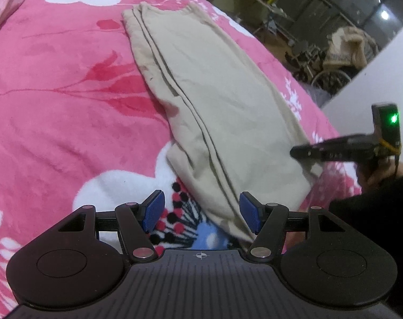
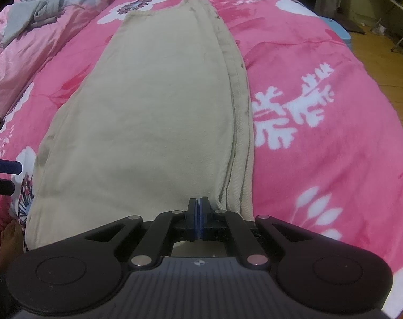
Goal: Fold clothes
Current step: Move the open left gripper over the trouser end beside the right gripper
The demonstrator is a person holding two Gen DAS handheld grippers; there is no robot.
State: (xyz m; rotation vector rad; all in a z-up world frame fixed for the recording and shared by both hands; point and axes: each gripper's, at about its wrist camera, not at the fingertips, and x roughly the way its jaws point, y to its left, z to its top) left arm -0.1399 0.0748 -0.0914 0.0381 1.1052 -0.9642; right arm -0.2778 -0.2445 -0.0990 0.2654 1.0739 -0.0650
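Beige trousers (image 1: 217, 90) lie folded lengthwise on a pink flowered blanket (image 1: 68, 106), their stacked seam edges running along one side. My left gripper (image 1: 201, 206) is open just above the blanket. The near corner of the trousers passes between its blue pads (image 1: 155, 208) without touching them. My right gripper (image 2: 198, 212) is shut, its blue pads pressed together over the near end of the trousers (image 2: 148, 111). From the left wrist view its tip (image 1: 297, 154) rests against the trousers' far side edge. I see no cloth between its pads.
A crumpled pink quilt with a grey garment (image 2: 42, 10) lies at the far left of the bed. The bed drops off to a wooden floor (image 2: 382, 61) on the right. A dark sleeve (image 1: 374, 207) holds the right gripper. Furniture and clutter (image 1: 334, 53) stand beyond.
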